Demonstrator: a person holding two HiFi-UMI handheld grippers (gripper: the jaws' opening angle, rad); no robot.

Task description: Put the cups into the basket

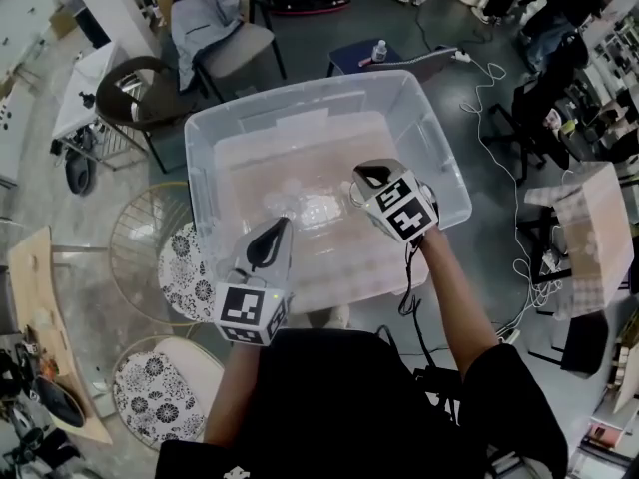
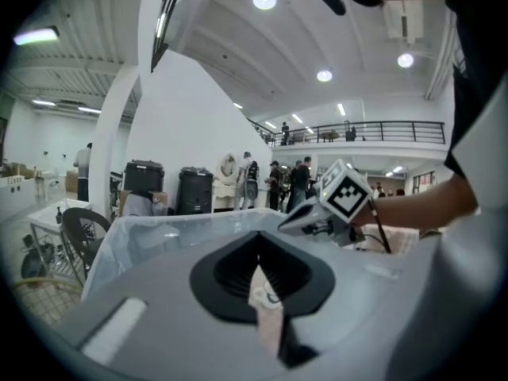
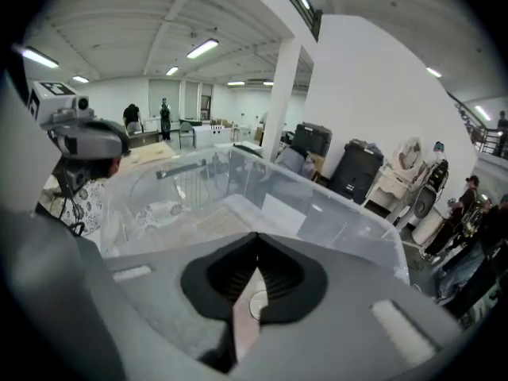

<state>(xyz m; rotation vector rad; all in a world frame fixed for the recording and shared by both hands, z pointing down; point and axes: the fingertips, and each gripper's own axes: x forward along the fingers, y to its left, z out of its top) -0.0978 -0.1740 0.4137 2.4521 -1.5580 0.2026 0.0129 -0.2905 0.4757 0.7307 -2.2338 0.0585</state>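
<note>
A big clear plastic bin (image 1: pixel 300 93) stands in front of me and serves as the basket. On its floor I make out glinting clear shapes (image 1: pixel 318 211), likely cups, though they are hard to tell apart. My left gripper (image 1: pixel 280 226) hovers over the bin's near left edge, its jaws shut with nothing between them (image 2: pixel 258 238). My right gripper (image 1: pixel 359 175) is held above the bin's right half, tilted down, shut and empty (image 3: pixel 256 238). From the left gripper view I see the right gripper (image 2: pixel 305 217) over the bin wall (image 2: pixel 159 232).
Two round wire stools with floral cushions (image 1: pixel 188 267) (image 1: pixel 160 392) stand left of the bin. Chairs (image 1: pixel 225 38) (image 1: pixel 140 83) are behind it, white cables (image 1: pixel 489 118) trail on the floor at right, and a box (image 1: pixel 599 228) sits at the far right. People stand in the background.
</note>
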